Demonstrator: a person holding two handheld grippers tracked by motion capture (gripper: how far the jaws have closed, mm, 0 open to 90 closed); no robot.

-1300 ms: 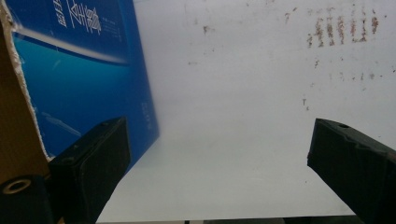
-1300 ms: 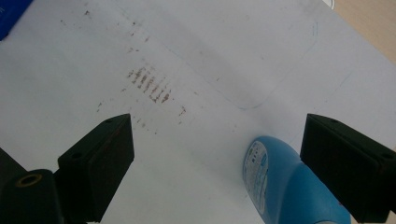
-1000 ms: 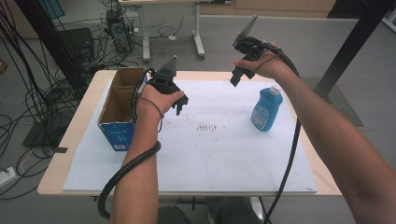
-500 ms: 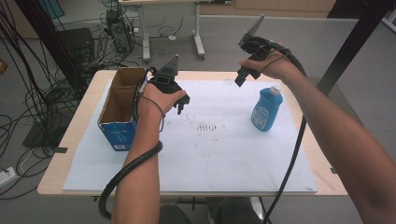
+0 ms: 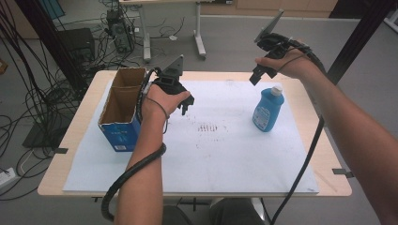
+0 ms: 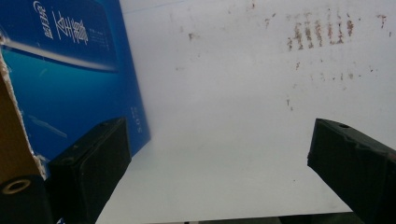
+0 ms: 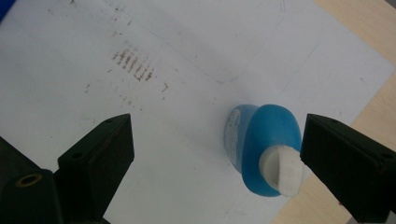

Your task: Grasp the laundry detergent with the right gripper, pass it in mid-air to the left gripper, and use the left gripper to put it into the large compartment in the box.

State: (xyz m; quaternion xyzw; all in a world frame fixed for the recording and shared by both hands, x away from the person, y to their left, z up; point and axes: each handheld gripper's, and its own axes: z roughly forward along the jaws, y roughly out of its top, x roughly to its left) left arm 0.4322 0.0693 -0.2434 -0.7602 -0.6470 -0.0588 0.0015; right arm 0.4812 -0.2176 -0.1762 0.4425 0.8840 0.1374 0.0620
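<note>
The blue bottle (image 5: 268, 111) stands upright on the right part of the white sheet (image 5: 211, 154), a squat, flattened body with a printed label and a white cap (image 7: 284, 169). The right claw (image 5: 257, 75) hangs above it, jaws wide, gripping nothing. The left claw (image 5: 184, 104) hovers wide and empty just beside the open blue cardboard box (image 5: 119, 110) at the sheet's left edge. Brown smudges (image 5: 209, 128) mark the sheet's middle. The wooden surface (image 5: 335, 154) stands on a grey floor strewn with cables (image 5: 33, 101).
</note>
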